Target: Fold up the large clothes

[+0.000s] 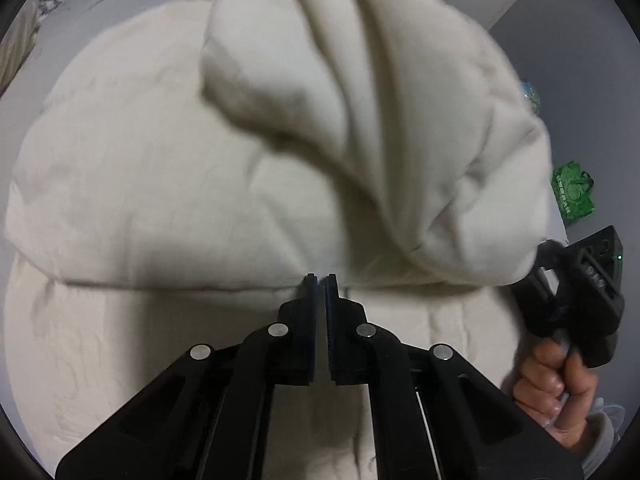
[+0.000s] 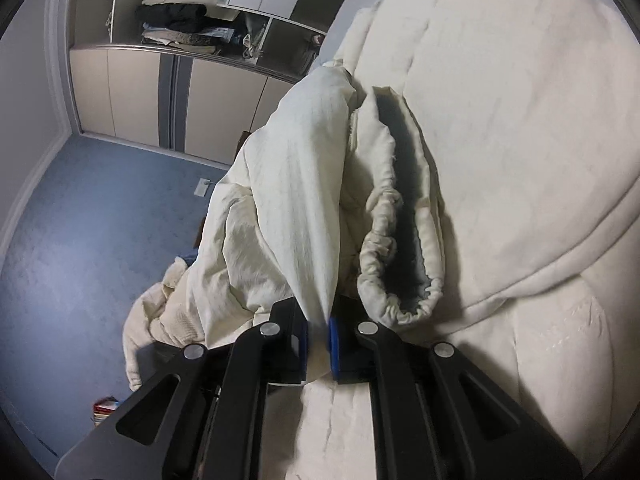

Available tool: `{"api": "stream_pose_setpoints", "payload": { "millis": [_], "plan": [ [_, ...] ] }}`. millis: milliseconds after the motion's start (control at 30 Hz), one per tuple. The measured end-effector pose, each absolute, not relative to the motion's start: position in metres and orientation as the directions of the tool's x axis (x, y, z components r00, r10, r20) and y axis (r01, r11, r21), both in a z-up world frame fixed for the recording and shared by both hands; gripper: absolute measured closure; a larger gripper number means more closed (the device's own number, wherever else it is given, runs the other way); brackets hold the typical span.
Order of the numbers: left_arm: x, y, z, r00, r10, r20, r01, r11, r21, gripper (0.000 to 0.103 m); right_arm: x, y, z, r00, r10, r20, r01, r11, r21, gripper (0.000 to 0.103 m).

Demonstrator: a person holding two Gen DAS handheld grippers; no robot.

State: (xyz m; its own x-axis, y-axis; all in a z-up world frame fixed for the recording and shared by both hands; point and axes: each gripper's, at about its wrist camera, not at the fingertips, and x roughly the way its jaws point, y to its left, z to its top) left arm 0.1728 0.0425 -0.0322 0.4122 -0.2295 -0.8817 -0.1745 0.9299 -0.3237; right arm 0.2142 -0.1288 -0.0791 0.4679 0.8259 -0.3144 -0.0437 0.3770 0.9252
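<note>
A large cream padded jacket (image 1: pixel 132 184) lies spread out and fills the left wrist view. One sleeve (image 1: pixel 360 92) is lifted over its body. My left gripper (image 1: pixel 321 280) is shut and empty, its tips just above a seam of the jacket. My right gripper (image 2: pixel 318 322) is shut on a fold of the sleeve (image 2: pixel 304 200), with the elastic cuff (image 2: pixel 384 248) hanging open just right of it. The right gripper also shows in the left wrist view (image 1: pixel 576 288), held by a hand at the right edge.
Blue carpet (image 2: pixel 80 220) lies left of the jacket. A wardrobe with open shelves of clothes (image 2: pixel 180 24) stands at the back. A green packet (image 1: pixel 572 196) lies on the floor at the right. Small items (image 2: pixel 106 406) lie on the carpet.
</note>
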Motion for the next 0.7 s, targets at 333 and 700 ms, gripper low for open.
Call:
{"api": "stream_pose_setpoints", "payload": {
  "millis": [333,700],
  "plan": [
    [0.153,0.063,0.032,0.632,-0.305,-0.712,-0.109,0.875,-0.472,0.070,0.206,-0.137,-0.062,0.460,0.821,-0.338,-0.035,0.397,0.917,0.078],
    [0.202,0.041,0.039,0.560,-0.305,-0.770,-0.084,0.904,-0.419,0.087,0.205,-0.172,-0.012,0.569,0.742,-0.354,-0.088,0.483,0.871,0.076]
  ]
}}
